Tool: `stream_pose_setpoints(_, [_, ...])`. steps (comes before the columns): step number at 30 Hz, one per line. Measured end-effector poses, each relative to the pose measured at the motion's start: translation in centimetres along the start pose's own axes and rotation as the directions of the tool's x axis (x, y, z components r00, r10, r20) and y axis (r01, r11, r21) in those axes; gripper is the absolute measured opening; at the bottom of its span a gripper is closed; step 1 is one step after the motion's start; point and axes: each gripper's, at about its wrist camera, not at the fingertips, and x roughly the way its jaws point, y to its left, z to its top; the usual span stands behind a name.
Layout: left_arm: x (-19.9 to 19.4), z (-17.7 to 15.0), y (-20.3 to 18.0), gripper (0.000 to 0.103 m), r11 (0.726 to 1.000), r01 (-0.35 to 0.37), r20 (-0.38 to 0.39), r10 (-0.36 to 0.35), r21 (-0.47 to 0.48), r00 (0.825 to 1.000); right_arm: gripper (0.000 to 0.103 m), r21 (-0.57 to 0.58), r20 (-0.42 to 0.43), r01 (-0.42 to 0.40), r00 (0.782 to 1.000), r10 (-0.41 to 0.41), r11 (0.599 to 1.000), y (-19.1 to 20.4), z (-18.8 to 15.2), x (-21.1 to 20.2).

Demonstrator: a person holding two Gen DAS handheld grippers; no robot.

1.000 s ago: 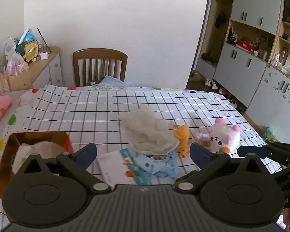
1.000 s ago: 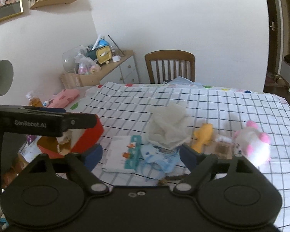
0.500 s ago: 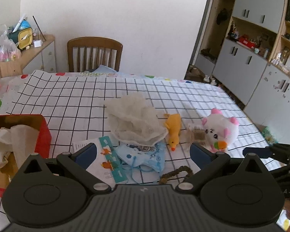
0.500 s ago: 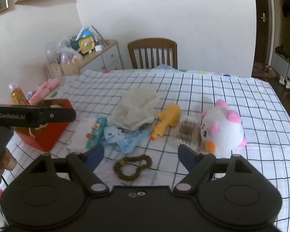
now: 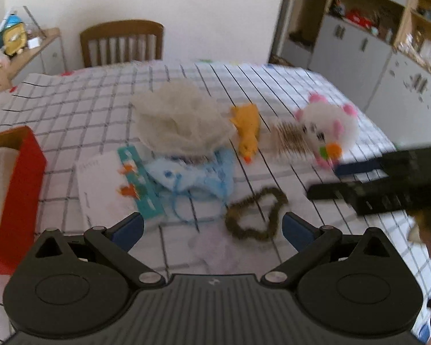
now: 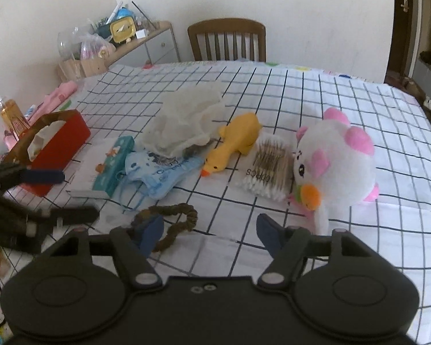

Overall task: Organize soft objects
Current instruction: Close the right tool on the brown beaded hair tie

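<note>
On the checked tablecloth lie a white-and-pink plush toy (image 6: 334, 158), a yellow duck (image 6: 234, 143), a crumpled white mesh cloth (image 6: 184, 123), a blue printed cloth with strings (image 6: 158, 172) and a brown scrunchie (image 6: 172, 221). The same things show in the left wrist view: plush (image 5: 327, 128), duck (image 5: 247, 130), mesh cloth (image 5: 178, 123), blue cloth (image 5: 192, 172), scrunchie (image 5: 257, 214). My left gripper (image 5: 212, 227) is open and empty, just short of the scrunchie. My right gripper (image 6: 211, 234) is open and empty, its left finger over the scrunchie's edge.
A pack of cotton swabs (image 6: 268, 166) lies between duck and plush. A teal-edged packet (image 6: 113, 164) and a red tissue box (image 6: 54, 141) sit to the left. A wooden chair (image 6: 227, 40) stands at the far table edge, a cluttered sideboard (image 6: 120, 46) beyond.
Both grippers have moved forward and lower toward the pile; the objects loom larger. The scrunchie now sits right before both sets of fingers. Both stay open.
</note>
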Motion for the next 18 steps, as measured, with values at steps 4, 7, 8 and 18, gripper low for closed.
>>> stream_pose_setpoints(4, [0.9,-1.4,-0.7,0.103,0.999,0.033,-0.051,-0.033,0.002,0.998,0.069,-0.022,-0.023,-0.005,1.000,0.004,1.000,0.4,0.2,1.3])
stream_pose_setpoints(7, [1.4,-2.1,-1.0,0.103,0.999,0.043,-0.081,-0.043,-0.003,0.996,0.068,-0.039,-0.039,-0.015,0.999,0.013,0.999,0.8,0.4,2.3])
stream_pose_setpoints(8, [1.7,-2.4,-1.1,0.103,0.999,0.039,-0.093,-0.039,-0.001,0.995,0.068,-0.044,-0.043,-0.019,0.999,0.017,0.999,1.0,0.4,2.6])
stream_pose_setpoints(18, [2.7,-3.6,-0.7,0.102,0.999,0.024,-0.163,-0.028,-0.025,0.986,0.056,-0.086,-0.097,-0.037,0.995,0.029,0.996,2.5,0.5,5.4])
